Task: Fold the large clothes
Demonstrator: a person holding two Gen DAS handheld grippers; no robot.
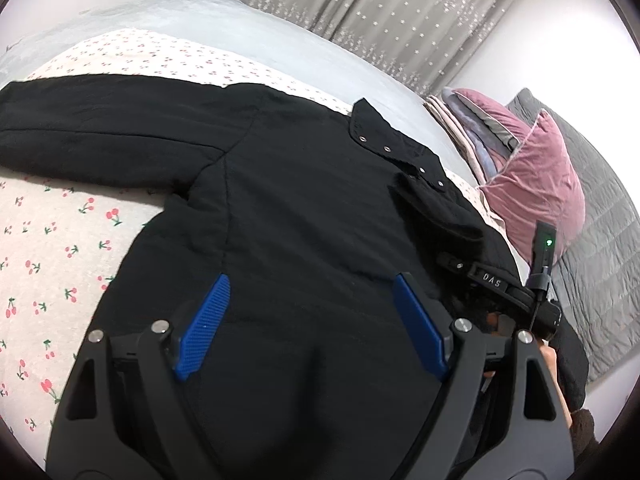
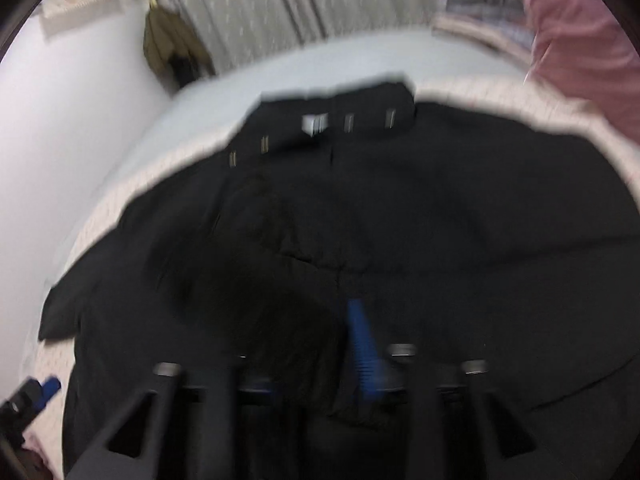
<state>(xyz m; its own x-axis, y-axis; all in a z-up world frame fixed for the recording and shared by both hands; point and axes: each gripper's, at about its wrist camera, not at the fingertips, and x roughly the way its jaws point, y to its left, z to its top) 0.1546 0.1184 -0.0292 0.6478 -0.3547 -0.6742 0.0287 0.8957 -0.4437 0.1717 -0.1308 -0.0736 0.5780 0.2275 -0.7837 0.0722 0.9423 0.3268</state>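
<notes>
Your black quilted jacket [image 1: 280,200] lies spread flat on the cherry-print bedsheet [image 1: 60,248], collar with its metal snaps [image 1: 400,160] toward the pink velvet pillow [image 1: 540,184], one sleeve stretched out to the far side. Your left gripper [image 1: 310,324] hovers over the jacket's body with its blue pads [image 1: 208,320] wide apart and nothing between them.

Your right gripper [image 2: 320,344] is harder to read: its view is smeared, only one blue pad [image 2: 362,352] shows clearly, and the dark cloth beside it may or may not lie between the fingers. The jaws look partly apart, but I cannot tell whether they have hold of fabric.

That is where trouble starts. If you close now, at speed, you could pinch a random bulge of the padded shell instead of a hem or sleeve edge, and the fold line will run crooked. The quilting is thick, so a shallow bite will likely slip free halfway through a lift and drop the flap in a heap. Black on black hides the seams; catching both layers by mistake would drag the whole jacket across the sheet rather than fold it. Keep the collar snaps from snagging on the fingers.
</notes>
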